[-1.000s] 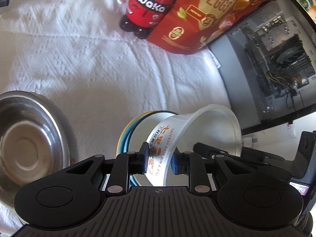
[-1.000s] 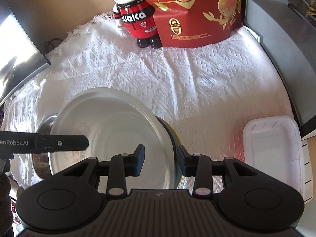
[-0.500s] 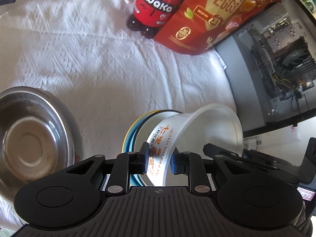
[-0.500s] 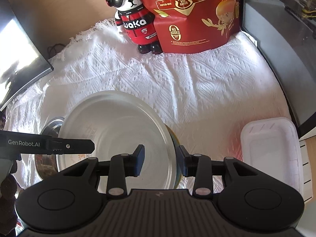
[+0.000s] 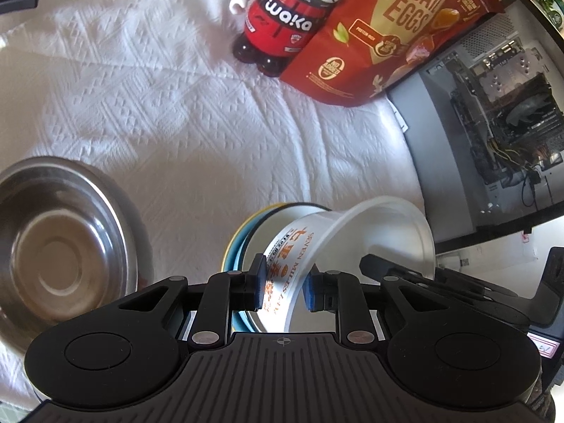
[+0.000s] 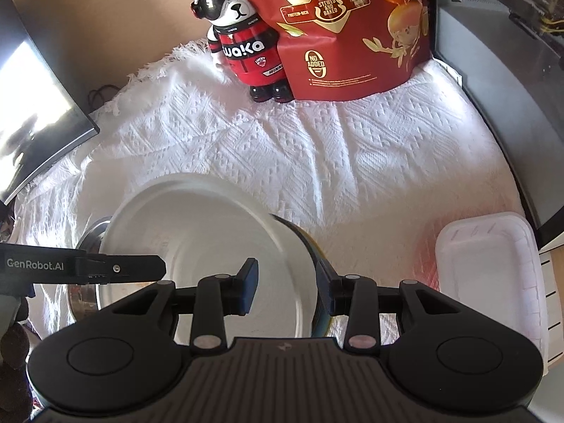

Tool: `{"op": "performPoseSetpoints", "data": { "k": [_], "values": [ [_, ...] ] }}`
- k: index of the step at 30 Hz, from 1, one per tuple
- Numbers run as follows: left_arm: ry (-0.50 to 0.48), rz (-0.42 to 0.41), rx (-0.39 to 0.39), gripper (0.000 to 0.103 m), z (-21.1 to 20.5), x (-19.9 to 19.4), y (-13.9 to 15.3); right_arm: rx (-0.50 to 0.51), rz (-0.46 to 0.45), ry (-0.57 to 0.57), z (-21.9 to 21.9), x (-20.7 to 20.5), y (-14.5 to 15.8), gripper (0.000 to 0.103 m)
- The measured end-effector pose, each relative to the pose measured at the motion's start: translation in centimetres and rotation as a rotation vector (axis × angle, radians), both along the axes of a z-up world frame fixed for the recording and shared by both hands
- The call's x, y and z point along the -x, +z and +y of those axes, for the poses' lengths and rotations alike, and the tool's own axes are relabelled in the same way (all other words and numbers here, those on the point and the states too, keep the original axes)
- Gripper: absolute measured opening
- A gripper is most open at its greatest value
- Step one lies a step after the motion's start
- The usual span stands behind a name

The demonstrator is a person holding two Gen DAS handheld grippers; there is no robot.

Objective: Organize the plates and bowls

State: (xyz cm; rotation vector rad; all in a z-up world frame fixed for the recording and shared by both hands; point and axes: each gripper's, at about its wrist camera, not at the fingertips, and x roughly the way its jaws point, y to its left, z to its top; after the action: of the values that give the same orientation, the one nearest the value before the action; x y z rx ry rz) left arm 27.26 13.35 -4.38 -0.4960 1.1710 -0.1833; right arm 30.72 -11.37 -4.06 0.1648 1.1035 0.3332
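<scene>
Nothing moved; both hand-held grippers [image 5: 283,287] [image 6: 286,287] angled down, clamping plastic bowl [image 5: 352,239].

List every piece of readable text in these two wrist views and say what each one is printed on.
"waka": chest of the bear figurine.
"LUCKY", "WINNER": same figurine, partly legible.
"QUAIL EGGS", "PROTEIN-RICH": red snack bag.
"STEWED AND BAKED", "NO ADDED": same bag; the finer print is too small.
"SEVEN MILES L...": white plastic bowl, beside orange characters too distorted to read.
"GenRobot.AI": side of the left gripper.
Stickers by the computer case: unreadable.
</scene>
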Motion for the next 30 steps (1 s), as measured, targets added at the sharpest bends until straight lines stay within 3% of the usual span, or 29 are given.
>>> {"op": "performPoseSetpoints", "data": {
  "k": [9, 15, 23, 30],
  "values": [
    [-0.024, -0.005, -0.032, 0.023, -0.5, -0.6, -0.5, 0.0, -0.002, 0.009, 0.1, -0.3, 0.0, 0.037],
    [-0.022, -0.016, -0.11, 0.025, -0.3, -1.1, -1.3, 0.009, 0.012, 0.009, 0.1, -0.4, -0.4, 0.037],
    [-0.035, -0.025, -0.066, 0.025, -0.2, -0.9, -0.8, 0.014, 0.03, 0.004, 0.1, -0.3, -1.0, 0.037],
    [-0.048, -0.091, -0.005, 0.026, 0.3, -0.2, 1.5, 0.018, 0.026, -0.008, -0.1, -0.4, -0.8, 0.037]
  ]
}}
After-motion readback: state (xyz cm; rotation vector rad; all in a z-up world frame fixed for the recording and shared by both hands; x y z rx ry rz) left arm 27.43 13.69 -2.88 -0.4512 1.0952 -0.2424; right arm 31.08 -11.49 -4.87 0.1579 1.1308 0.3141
